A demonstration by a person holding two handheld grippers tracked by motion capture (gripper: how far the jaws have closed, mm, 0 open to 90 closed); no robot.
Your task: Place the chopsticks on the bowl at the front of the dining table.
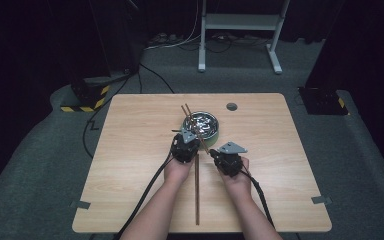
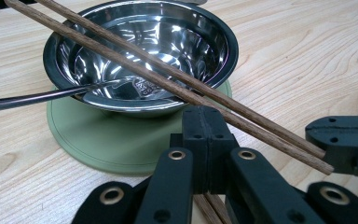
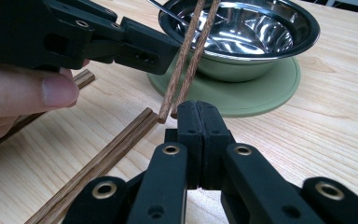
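Note:
A steel bowl (image 1: 200, 124) (image 2: 140, 51) (image 3: 256, 28) sits on a round green mat (image 2: 98, 140) (image 3: 261, 93). A pair of brown chopsticks (image 1: 194, 127) (image 2: 168, 77) (image 3: 186, 60) leans across its rim, lower ends toward me. My left gripper (image 1: 189, 136) (image 2: 204, 119) (image 3: 165, 56) is shut, nothing visible between its jaws, and the chopsticks pass just over its tip. My right gripper (image 1: 213, 152) (image 3: 198, 112) (image 2: 335, 140) is shut too, the chopsticks' lower ends right beside its tip. A metal spoon (image 2: 51, 95) lies in the bowl, handle sticking out left.
A second pair of chopsticks (image 1: 197, 192) (image 3: 102, 161) lies flat on the wooden table (image 1: 280, 165), running toward the front edge between my hands. A small grey disc (image 1: 231, 106) is set in the table behind the bowl.

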